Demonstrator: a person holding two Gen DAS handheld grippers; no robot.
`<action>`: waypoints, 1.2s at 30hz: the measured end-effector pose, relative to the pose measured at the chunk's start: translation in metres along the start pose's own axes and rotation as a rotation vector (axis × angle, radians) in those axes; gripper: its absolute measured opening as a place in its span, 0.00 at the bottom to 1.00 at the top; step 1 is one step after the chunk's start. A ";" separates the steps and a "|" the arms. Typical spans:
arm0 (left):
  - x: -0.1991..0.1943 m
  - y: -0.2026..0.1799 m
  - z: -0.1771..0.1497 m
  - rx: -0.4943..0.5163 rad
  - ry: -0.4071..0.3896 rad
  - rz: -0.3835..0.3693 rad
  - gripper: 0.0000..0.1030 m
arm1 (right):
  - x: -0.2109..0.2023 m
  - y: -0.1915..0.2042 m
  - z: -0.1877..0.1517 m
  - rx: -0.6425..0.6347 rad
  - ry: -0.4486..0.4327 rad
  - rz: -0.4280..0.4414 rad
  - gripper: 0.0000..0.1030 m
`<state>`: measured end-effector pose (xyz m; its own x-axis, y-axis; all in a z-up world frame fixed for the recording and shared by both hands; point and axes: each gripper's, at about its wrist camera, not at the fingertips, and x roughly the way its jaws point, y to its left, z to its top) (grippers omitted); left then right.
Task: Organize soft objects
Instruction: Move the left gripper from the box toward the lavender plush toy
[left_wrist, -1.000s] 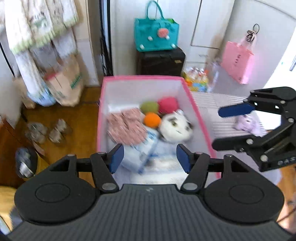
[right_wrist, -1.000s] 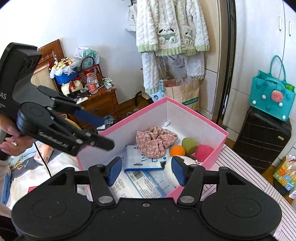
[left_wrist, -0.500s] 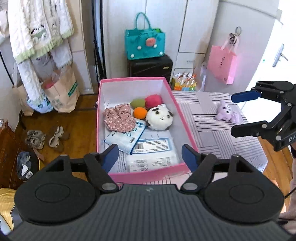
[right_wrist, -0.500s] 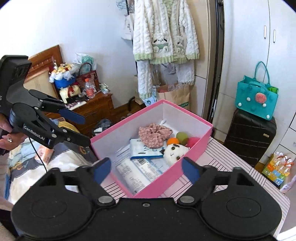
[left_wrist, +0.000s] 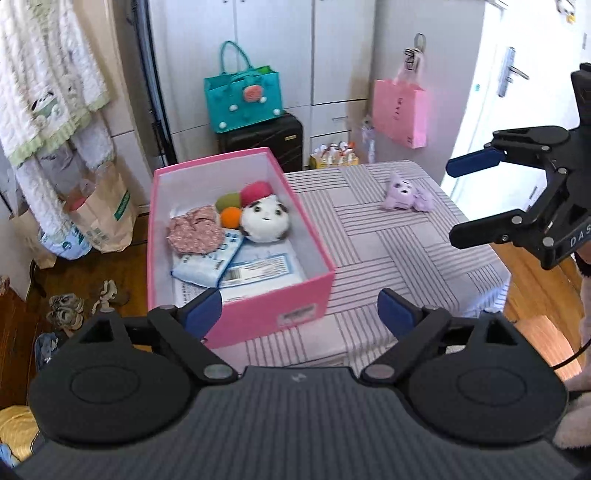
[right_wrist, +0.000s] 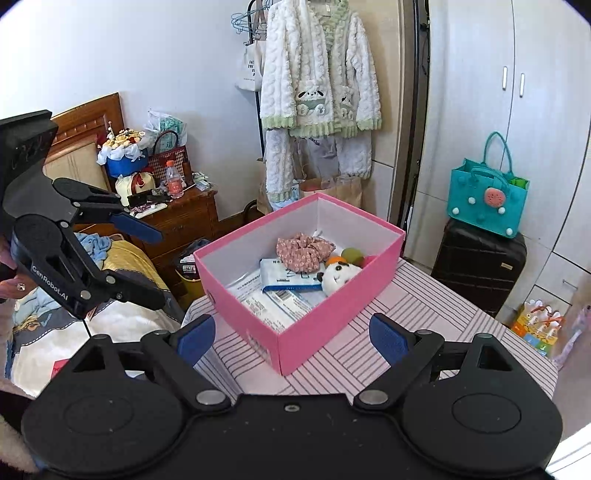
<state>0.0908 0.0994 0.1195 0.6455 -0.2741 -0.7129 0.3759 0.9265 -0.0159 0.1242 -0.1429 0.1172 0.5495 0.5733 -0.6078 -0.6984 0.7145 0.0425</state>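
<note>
A pink box stands on the striped table. It holds a white panda plush, a floral scrunchie, red, green and orange balls, and flat white packets. A small purple plush lies on the table, right of the box. My left gripper is open and empty, held back above the box's near end; it also shows in the right wrist view. My right gripper is open and empty; it also shows in the left wrist view, near the table's right edge.
The table has a striped cloth. Behind it stand a black suitcase with a teal bag, a pink bag on a cupboard, and a door. A coat rack, paper bag, nightstand and bed lie left.
Both grippers have pulled back and up from the box and opened wider. The whole box and the purple plush on the table have come into view.
</note>
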 end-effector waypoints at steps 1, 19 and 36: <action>-0.001 -0.004 -0.001 0.008 -0.002 -0.005 0.92 | -0.003 0.000 -0.004 0.000 -0.003 -0.004 0.90; 0.036 -0.056 -0.034 0.105 -0.002 -0.046 0.97 | -0.009 -0.013 -0.095 -0.001 -0.028 -0.088 0.94; 0.095 -0.080 -0.031 0.073 -0.184 -0.111 0.97 | 0.018 -0.068 -0.149 0.049 -0.165 -0.255 0.94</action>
<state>0.1014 0.0076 0.0314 0.7053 -0.4216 -0.5699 0.4943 0.8688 -0.0311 0.1133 -0.2406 -0.0149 0.7742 0.4270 -0.4672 -0.5073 0.8600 -0.0545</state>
